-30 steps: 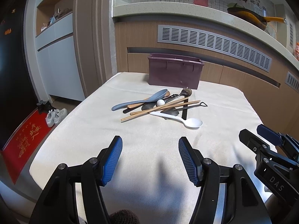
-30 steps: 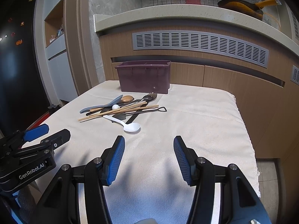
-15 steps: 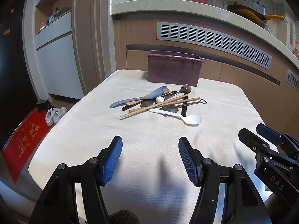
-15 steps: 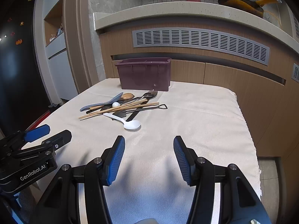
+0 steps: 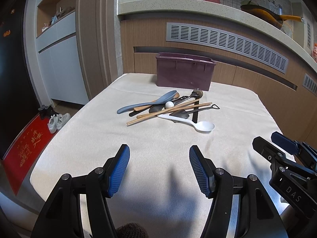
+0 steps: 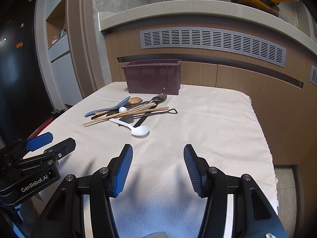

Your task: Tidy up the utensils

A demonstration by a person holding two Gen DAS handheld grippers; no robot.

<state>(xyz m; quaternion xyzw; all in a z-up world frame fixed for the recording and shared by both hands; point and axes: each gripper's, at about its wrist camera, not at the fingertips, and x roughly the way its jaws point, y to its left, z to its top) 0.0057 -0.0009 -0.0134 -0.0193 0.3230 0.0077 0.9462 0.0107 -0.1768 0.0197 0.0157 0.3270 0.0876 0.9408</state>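
Lying on: the cloth-covered table (image 5: 99, 138), a loose heap of utensils just in front of the purple bin (image 5: 184, 73), none in the bin as far as can be seen.
Purple bin: upright at the far edge of the table, open top, long side facing the grippers; interior not visible.
White spoon (image 5: 190, 122): nearest piece of the heap; long axis diagonal, bowl toward the near right, handle running back left under the pile.
Chopsticks (image 5: 168, 111): a pair side by side, long axis slanted from near left to far right, resting across the other pieces.
Blue spoon (image 5: 146, 104): at the left of the heap; handle end pointing near left, bowl toward the bin.
Wooden spoon (image 6: 126, 103): partly under the blue spoon, roughly the same slant, bowl toward the bin.
Black-handled pieces: several dark metal items beneath the chopsticks; one with a triangular loop end (image 5: 215, 106) pointing right. Exact count cannot be told.
Small white ball-shaped end (image 5: 169, 104): sits mid-heap, touching the chopsticks.
Left gripper (image 5: 159, 168): blue pads spread wide, nothing between them, above the near part of the table, well apart from the heap, aimed at it.
Right gripper (image 6: 158, 164): blue pads spread wide, holding nothing, beside the left gripper over the near table, well short of the white spoon.
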